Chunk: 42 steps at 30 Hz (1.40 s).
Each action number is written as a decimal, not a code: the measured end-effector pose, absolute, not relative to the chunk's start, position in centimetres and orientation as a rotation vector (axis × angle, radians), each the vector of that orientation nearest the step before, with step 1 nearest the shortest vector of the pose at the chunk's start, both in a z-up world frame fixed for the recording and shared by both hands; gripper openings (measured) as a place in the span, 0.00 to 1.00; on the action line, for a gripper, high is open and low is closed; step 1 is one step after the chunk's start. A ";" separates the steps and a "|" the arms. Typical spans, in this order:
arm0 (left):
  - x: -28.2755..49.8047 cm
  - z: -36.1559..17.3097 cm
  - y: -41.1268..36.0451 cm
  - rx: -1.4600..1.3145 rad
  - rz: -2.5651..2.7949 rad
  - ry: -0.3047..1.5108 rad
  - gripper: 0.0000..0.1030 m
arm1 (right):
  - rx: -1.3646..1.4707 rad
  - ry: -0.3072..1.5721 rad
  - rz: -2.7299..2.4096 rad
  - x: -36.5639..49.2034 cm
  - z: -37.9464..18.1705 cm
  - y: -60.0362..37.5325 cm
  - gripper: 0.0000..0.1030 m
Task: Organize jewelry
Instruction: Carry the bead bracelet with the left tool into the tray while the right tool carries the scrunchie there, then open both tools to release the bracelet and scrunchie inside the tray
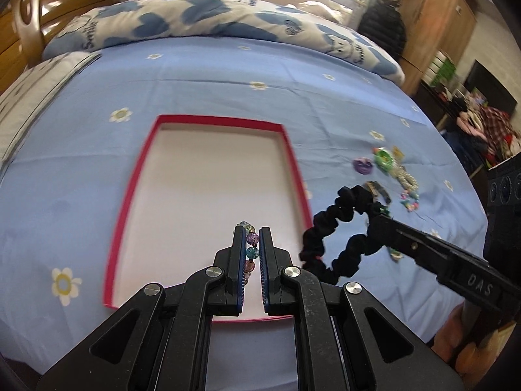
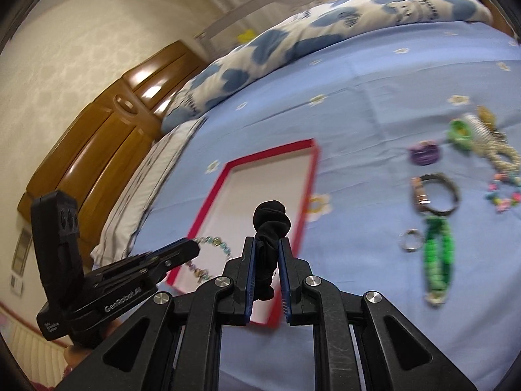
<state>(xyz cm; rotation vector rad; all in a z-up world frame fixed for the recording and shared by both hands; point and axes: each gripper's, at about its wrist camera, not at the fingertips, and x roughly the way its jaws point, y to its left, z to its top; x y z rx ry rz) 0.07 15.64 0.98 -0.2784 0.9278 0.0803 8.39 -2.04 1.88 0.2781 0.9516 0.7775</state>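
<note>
Beaded bracelet (image 1: pixel 250 250) pinched between the left gripper's (image 1: pixel 251 238) closed fingers, low centre of the left wrist view, hanging over the near end of the red-rimmed tray (image 1: pixel 294 166). The tray's white floor looks bare (the near strip is hidden by the gripper). To the right, the right gripper (image 2: pixel 266 244) is clamped on a black scrunchie (image 1: pixel 338 228), held above the tray's right edge. Right side of the right wrist view: purple ring-shaped piece (image 2: pixel 425 153), dark bangle (image 2: pixel 436 195), silver ring (image 2: pixel 411 240) and green beaded strand (image 2: pixel 438 257) lie on the blue floral sheet (image 1: pixel 195 78).
</note>
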 end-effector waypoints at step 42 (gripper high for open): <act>-0.6 -2.4 19.7 -0.271 0.243 1.021 0.49 | 0.147 1.035 0.779 8.2 -1.7 1.4 0.42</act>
